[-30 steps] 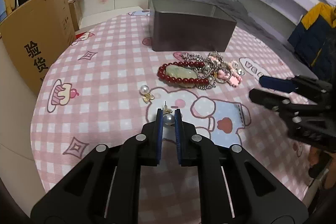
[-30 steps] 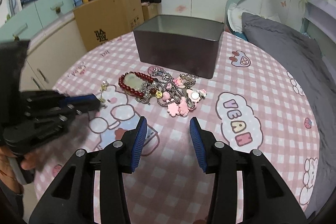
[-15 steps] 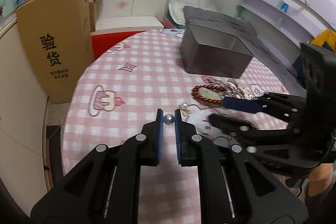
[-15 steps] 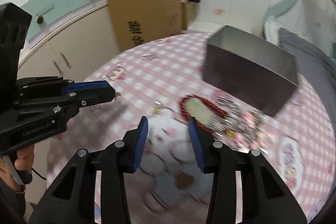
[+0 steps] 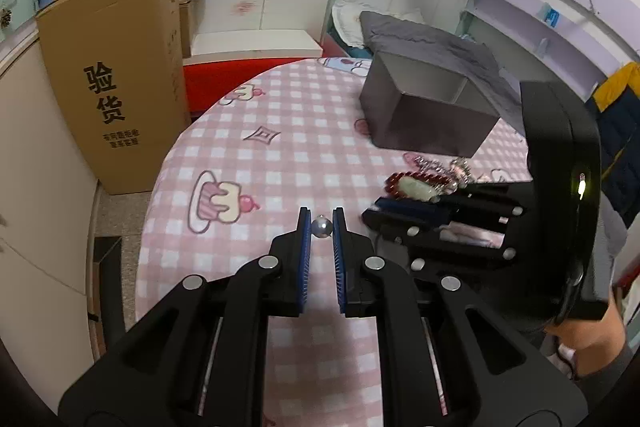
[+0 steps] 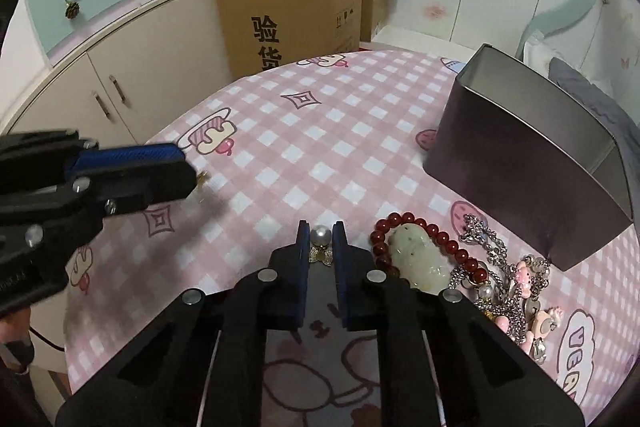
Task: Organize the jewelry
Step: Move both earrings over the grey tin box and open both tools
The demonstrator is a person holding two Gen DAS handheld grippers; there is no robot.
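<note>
My left gripper (image 5: 321, 222) is shut on a silver-white pearl earring (image 5: 321, 227) and holds it above the pink checked table (image 5: 280, 147). In the right wrist view the left gripper (image 6: 182, 167) hovers at the left, with the earring's gold bit (image 6: 201, 179) poking from its tips. My right gripper (image 6: 321, 227) is down at the table, its jaws closing. A second pearl earring (image 6: 321, 236) with a gold bow sits between its pads, touching both. A red bead bracelet with a pale jade stone (image 6: 416, 255) lies just right of it.
An open grey tin box (image 6: 532, 163) stands on the table at the back right. A tangle of silver chains and pink charms (image 6: 512, 291) lies in front of it. A cardboard box (image 5: 112, 87) and cream cupboards (image 6: 100, 79) stand beyond the table's left edge.
The left gripper has lifted its pearl earring off the table and swung left. The right gripper has moved left from the jewelry pile to the second earring and narrowed its jaws around it.
</note>
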